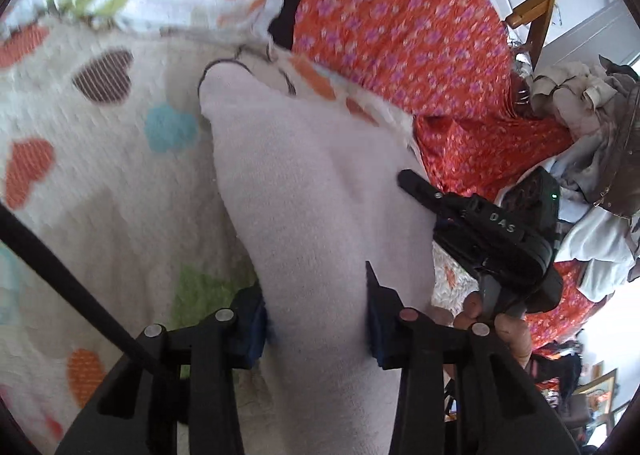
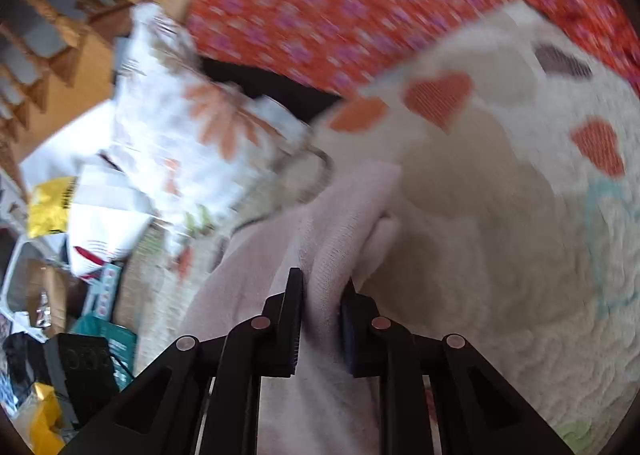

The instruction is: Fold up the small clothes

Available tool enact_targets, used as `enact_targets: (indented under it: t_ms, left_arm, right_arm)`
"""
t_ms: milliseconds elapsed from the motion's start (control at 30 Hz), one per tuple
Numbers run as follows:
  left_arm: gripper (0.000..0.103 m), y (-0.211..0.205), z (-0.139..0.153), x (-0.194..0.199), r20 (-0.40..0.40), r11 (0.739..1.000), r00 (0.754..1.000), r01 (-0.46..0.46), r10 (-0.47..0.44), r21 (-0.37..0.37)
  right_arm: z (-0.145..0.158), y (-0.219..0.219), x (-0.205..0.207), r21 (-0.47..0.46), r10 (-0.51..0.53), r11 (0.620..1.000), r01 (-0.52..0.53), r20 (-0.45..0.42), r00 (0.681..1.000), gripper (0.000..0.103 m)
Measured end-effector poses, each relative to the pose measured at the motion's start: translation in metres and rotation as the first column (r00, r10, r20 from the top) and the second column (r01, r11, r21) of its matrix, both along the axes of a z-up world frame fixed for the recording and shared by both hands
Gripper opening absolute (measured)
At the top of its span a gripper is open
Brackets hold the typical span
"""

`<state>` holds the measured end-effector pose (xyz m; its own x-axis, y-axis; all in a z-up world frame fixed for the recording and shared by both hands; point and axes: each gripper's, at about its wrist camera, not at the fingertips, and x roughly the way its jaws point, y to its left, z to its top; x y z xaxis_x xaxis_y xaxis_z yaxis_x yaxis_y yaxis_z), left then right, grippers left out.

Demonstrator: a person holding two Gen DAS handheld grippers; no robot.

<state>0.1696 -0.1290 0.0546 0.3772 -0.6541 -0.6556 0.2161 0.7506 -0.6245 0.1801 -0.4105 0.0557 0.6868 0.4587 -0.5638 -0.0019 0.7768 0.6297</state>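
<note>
Left gripper (image 1: 316,319): angled downward, pinching the white sock (image 1: 316,191).
Right gripper (image 2: 322,319): angled downward, clamping the sock's bunched edge.
Surroundings: heart-print blanket (image 1: 100,175) below, red floral cloth (image 1: 400,23) beyond.

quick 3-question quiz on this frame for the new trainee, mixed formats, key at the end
1. True or false: the left hand-held gripper has the pale pink garment between its fingers.
2. Multiple choice: in the right wrist view, what does the right hand-held gripper pinch? A) the red floral cloth B) a bunched fold of the pale pink garment C) the yellow packet
3. Fill in: the garment lies on a cream blanket printed with coloured ____.

Key
1. True; the fabric fills the gap between both pads.
2. B
3. hearts
</note>
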Motion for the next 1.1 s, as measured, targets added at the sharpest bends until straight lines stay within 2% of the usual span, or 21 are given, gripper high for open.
enact_targets:
  t_ms: [67,100,167,200,333,400,500,633,700,767,800,867,900,967,1100]
  left_arm:
    - [0.045,0.004,-0.001,0.002,-0.011,0.997,1.000,-0.023,0.024,0.067]
    - [0.046,0.006,-0.006,0.003,-0.026,0.994,0.999,-0.034,0.037,0.108]
    - [0.046,0.010,-0.025,0.004,-0.085,0.978,0.994,-0.053,0.071,0.204]
    - [0.046,0.013,-0.032,0.004,-0.101,0.972,0.991,-0.063,0.087,0.225]
    - [0.046,0.025,-0.028,-0.004,-0.100,0.983,0.991,-0.070,0.088,0.167]
    - [0.046,0.025,-0.018,-0.013,-0.051,0.981,0.995,-0.072,0.082,0.180]
    - [0.048,0.018,-0.013,-0.024,-0.007,0.981,0.999,-0.040,0.042,0.191]
    - [0.058,0.005,-0.012,-0.043,0.061,0.977,0.997,0.022,-0.036,0.213]
    - [0.059,0.001,-0.015,-0.052,0.077,0.967,0.994,0.053,-0.074,0.250]
    - [0.059,-0.006,-0.026,-0.056,0.036,0.953,0.994,0.088,-0.102,0.291]
    - [0.059,-0.007,-0.034,-0.059,0.008,0.943,0.994,0.100,-0.108,0.319]
    - [0.049,-0.008,-0.048,-0.067,-0.046,0.923,0.992,0.129,-0.121,0.364]
    - [0.049,-0.008,-0.055,-0.070,-0.067,0.915,0.990,0.142,-0.125,0.378]
    - [0.049,-0.005,-0.060,-0.078,-0.053,0.914,0.989,0.146,-0.136,0.379]
    - [0.049,0.004,-0.060,-0.089,-0.063,0.912,0.987,0.161,-0.148,0.377]
  right_arm:
    - [0.004,0.005,0.002,-0.020,-0.014,1.000,0.014,0.006,1.000,0.022]
    - [0.000,0.008,0.004,-0.066,-0.027,0.998,0.026,-0.013,1.000,0.026]
    - [-0.008,0.012,0.005,-0.133,-0.039,0.991,0.033,-0.048,0.998,0.026]
    - [-0.011,0.012,0.005,-0.147,-0.040,0.989,0.031,-0.061,0.997,0.026]
    - [-0.002,0.003,-0.011,-0.155,-0.043,0.987,0.036,-0.045,0.998,0.026]
    - [0.004,0.001,-0.018,-0.163,-0.036,0.986,0.030,-0.034,0.999,0.026]
    - [0.002,0.002,-0.031,-0.174,-0.011,0.985,-0.001,-0.068,0.998,0.026]
    - [-0.010,0.014,-0.051,-0.235,0.034,0.970,-0.067,-0.141,0.989,0.026]
    - [-0.017,0.019,-0.060,-0.265,0.051,0.960,-0.094,-0.165,0.985,0.026]
    - [-0.027,0.023,-0.072,-0.291,0.066,0.949,-0.123,-0.198,0.978,0.018]
    - [-0.031,0.024,-0.075,-0.299,0.069,0.945,-0.132,-0.211,0.975,0.004]
    - [-0.043,0.027,-0.085,-0.329,0.076,0.931,-0.160,-0.253,0.964,0.002]
    - [-0.049,0.029,-0.089,-0.336,0.082,0.925,-0.175,-0.273,0.959,0.002]
    - [-0.061,0.031,-0.101,-0.332,0.098,0.921,-0.206,-0.313,0.945,0.002]
    - [-0.063,0.035,-0.120,-0.317,0.108,0.923,-0.218,-0.332,0.937,0.002]
